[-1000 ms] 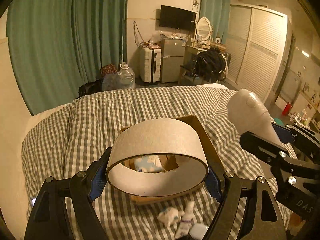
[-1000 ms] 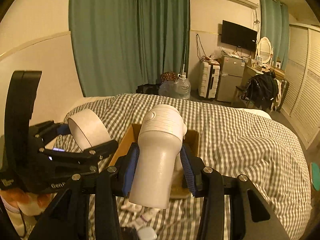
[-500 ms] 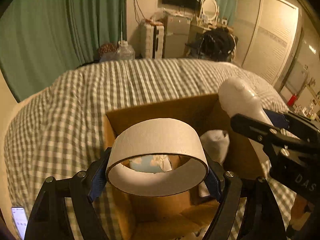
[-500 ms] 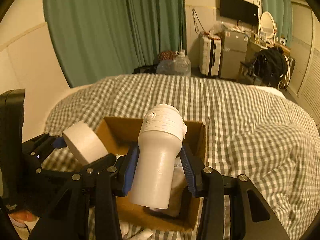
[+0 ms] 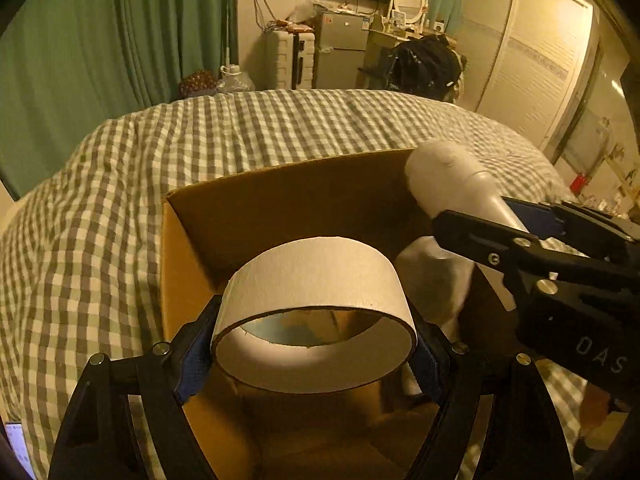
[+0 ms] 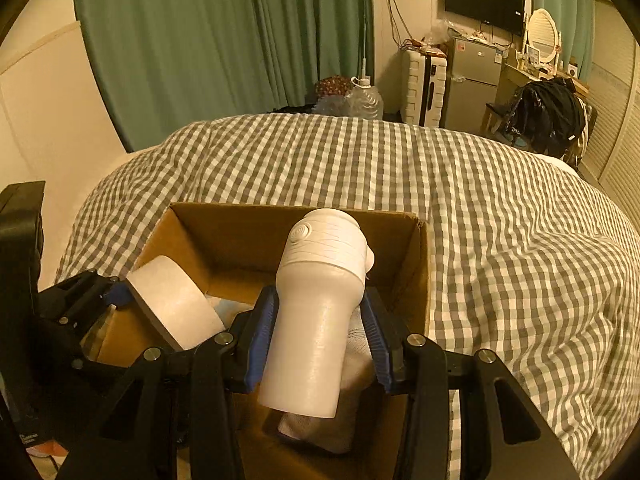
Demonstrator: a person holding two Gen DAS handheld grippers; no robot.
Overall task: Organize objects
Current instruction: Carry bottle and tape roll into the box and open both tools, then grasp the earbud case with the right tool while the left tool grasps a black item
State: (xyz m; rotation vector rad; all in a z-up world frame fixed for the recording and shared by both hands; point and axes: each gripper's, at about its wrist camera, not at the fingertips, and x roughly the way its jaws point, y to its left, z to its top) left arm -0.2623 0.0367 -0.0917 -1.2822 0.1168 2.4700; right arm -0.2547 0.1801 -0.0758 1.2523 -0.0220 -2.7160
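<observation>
My left gripper is shut on a wide white tape roll and holds it over the open cardboard box on the bed. My right gripper is shut on a white bottle, also over the box. The bottle and right gripper show at the right of the left wrist view. The tape roll and left gripper show at the left of the right wrist view. A white cloth and a light blue item lie inside the box.
The box rests on a grey checked duvet. Green curtains, a white suitcase, a small fridge and a chair with a black bag stand beyond the bed. A phone lies at the left edge.
Both grippers have moved forward and down with their objects, from in front of the box to over its opening. The small items on the duvet before the box have left view.
</observation>
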